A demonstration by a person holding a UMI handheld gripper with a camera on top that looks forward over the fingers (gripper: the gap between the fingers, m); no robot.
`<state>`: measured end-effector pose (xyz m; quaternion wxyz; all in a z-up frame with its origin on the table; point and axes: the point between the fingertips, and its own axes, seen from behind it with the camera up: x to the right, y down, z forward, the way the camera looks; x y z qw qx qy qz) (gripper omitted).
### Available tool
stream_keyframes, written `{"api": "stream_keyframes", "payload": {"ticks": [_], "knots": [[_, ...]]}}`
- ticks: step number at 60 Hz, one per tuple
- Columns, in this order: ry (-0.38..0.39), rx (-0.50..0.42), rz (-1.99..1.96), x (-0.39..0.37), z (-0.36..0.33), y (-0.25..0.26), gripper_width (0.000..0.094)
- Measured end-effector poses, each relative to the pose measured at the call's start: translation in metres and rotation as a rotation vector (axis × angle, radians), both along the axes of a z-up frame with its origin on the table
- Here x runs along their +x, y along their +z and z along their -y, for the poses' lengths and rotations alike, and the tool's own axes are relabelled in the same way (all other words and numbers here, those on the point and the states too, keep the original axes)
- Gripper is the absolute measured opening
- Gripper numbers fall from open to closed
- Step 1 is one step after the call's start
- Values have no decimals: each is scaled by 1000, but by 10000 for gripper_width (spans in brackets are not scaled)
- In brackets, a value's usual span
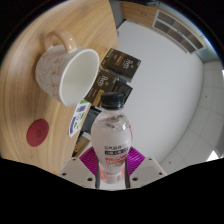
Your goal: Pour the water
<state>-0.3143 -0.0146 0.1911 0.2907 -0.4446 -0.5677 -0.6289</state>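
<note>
Gripper view: fingers (113, 172) hide bottle's (112, 135) base.

Round wooden tabletop (40, 125) bearing a cream mug (65, 70), two dark boxes (112, 75) beside it, a red disc (38, 132), and a small printed packet (79, 122).

Printed matter in view: none legible.
Water bottle (112, 140): pink label band with white characters, too small to make out. Two dark cartons (118, 66) beyond the bottle: pale printing on their faces, unreadable. Flat blue-and-white packet (79, 119) on the counter (25, 110) beside the bottle: markings indistinct. Mug (68, 70): speckled, no lettering.
</note>
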Motion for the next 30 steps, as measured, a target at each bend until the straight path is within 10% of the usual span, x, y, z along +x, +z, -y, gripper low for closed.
{"api": "stream_keyframes", "payload": {"ticks": [30], "knots": [[52, -64, -508, -9, 0, 8, 332]]}}
